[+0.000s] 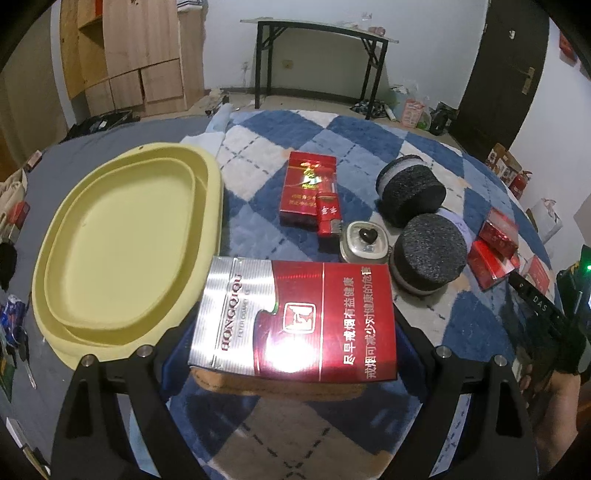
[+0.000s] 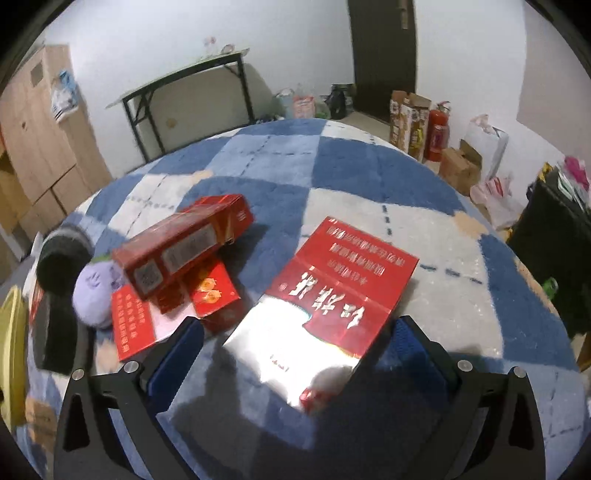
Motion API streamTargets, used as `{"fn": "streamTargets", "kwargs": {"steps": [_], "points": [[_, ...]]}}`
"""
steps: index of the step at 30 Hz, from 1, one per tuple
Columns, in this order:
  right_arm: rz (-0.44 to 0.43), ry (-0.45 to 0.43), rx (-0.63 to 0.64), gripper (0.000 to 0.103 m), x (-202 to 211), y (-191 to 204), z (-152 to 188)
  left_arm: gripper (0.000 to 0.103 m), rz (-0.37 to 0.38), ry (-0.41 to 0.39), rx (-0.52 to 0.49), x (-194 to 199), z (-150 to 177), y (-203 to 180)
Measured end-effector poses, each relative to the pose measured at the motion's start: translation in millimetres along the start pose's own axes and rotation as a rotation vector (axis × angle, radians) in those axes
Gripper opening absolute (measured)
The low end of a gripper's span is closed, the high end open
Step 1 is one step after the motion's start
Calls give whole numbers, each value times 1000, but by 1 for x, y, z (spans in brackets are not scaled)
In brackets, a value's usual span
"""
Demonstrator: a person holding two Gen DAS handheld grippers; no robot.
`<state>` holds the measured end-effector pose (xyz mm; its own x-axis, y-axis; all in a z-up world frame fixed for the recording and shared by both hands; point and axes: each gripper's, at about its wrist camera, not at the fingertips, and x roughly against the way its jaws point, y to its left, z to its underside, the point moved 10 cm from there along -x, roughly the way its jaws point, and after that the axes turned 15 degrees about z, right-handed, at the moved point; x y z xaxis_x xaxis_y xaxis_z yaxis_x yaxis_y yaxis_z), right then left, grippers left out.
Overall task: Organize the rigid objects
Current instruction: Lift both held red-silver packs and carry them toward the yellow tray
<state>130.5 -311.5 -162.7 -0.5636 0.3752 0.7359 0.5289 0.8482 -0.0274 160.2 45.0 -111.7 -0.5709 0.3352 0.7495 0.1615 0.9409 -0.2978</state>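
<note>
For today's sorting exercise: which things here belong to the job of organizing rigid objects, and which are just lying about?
Part of the job:
silver-and-red pack between the left gripper's fingers
yellow tray
red pack
lighter
foam discs
flat red pack at the right gripper

Lying about:
black folding table
fire extinguisher

White walls (image 1: 424,66) fill the upper frame; a black-legged table (image 1: 317,27) stands top centre, wooden cabinets (image 1: 125,59) upper left, a dark door (image 1: 506,74) upper right, floor clutter (image 1: 413,110) beneath.
</note>
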Motion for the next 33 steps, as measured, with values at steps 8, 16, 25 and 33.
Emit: {"fn": "streamTargets", "kwargs": {"steps": [8, 16, 25, 33], "points": [[38, -15, -10, 77, -9, -13, 2, 90, -6, -2, 3, -6, -3, 1], [5, -37, -35, 62, 10, -35, 11, 90, -18, -12, -19, -2, -8, -3], [-116, -230, 107, 22, 99, 2, -18, 90, -65, -104, 84, 50, -44, 51], [-148, -236, 247, 23, 105, 36, 0, 90, -144, -130, 239, 88, -49, 137]]}}
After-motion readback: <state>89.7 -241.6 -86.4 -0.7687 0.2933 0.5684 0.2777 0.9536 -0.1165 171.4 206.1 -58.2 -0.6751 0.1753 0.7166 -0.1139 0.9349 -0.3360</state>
